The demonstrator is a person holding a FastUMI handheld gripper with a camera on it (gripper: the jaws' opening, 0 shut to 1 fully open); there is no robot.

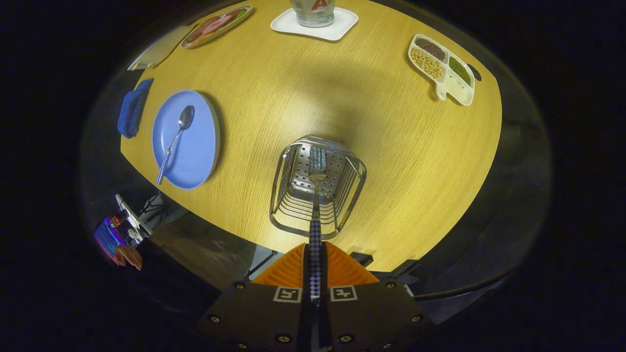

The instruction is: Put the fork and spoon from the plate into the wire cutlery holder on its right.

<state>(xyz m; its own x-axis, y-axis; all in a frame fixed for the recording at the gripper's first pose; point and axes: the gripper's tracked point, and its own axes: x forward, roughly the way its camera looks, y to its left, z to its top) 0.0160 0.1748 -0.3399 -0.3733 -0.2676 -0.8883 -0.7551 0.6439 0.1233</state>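
Note:
My gripper [315,256] is shut on the fork [316,195], both orange fingers [288,269] pressing its blue-checked handle. The fork points straight ahead and down, its tines inside the wire cutlery holder [288,205], over the perforated metal bottom. The holder stands on the wooden table just ahead of the fingers. Left of the holder is the blue plate [200,146], and the spoon [175,142] lies on it, bowl away from me and checked handle toward the near rim.
A folded blue cloth [131,113] lies left of the plate. Far across the table [391,161] are a white tray with a glass jar [315,22], a divided dish of beans [442,68], and a patterned plate [217,24]. A person's hand [128,256] holds a phone below the table's left edge.

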